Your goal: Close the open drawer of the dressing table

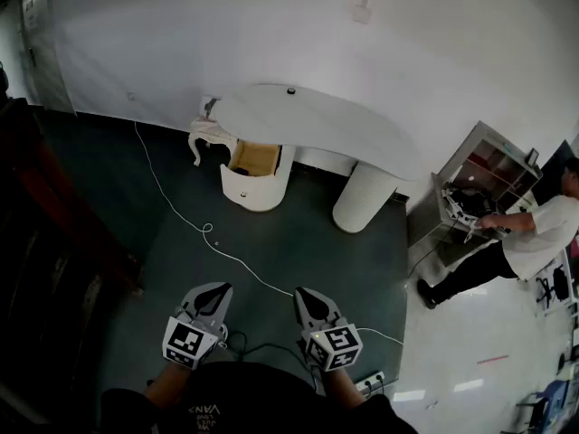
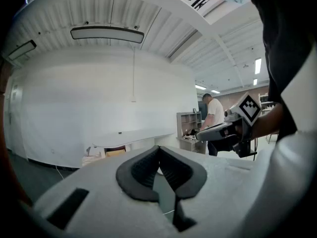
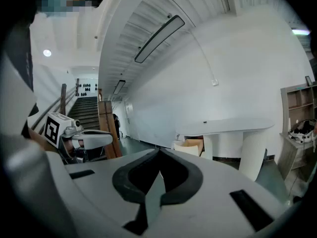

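Open drawer (image 1: 252,159) under left end of dressing table (image 1: 317,120), 12 o'clock, well apart; left gripper (image 1: 215,293), right gripper (image 1: 306,297) both pressed together, empty; drawer likely rigid, light-sliding; push curved front centre.

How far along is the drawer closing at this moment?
Nothing done yet: the drawer of the dressing table stands pulled out, its wooden inside showing. In hand: the left tongs and right tongs are shut and empty, well short of it. Left: approach and push the drawer in.
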Available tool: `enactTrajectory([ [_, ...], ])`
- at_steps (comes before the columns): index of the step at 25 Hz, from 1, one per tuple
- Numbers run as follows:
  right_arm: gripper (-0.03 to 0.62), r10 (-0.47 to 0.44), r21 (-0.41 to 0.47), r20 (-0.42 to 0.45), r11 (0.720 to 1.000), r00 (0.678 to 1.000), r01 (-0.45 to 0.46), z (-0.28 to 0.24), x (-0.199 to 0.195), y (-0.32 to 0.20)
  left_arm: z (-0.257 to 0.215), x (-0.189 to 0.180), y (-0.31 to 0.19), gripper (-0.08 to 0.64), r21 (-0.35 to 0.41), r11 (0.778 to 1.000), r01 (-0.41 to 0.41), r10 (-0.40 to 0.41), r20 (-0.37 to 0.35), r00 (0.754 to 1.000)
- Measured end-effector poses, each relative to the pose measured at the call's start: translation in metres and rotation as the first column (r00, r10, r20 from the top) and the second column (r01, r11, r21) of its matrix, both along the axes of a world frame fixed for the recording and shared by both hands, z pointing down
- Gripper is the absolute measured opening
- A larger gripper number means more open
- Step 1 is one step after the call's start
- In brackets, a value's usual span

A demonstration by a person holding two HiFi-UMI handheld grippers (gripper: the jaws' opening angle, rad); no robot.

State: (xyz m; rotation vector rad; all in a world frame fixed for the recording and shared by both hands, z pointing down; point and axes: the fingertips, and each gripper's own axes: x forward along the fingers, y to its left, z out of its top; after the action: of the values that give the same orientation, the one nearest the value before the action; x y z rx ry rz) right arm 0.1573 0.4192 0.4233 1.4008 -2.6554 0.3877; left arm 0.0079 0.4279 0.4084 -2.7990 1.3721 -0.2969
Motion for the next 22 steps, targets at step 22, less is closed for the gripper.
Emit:
enactTrajectory([
  [22,0.184,0.052,-0.037,0.016,0.998,0.999,-0.051,0.017,-0.026,-0.106,0.040,-0.032,-0.124,0.172,-0.132,0.990,-0.043,0.037,-0.048,0.998],
])
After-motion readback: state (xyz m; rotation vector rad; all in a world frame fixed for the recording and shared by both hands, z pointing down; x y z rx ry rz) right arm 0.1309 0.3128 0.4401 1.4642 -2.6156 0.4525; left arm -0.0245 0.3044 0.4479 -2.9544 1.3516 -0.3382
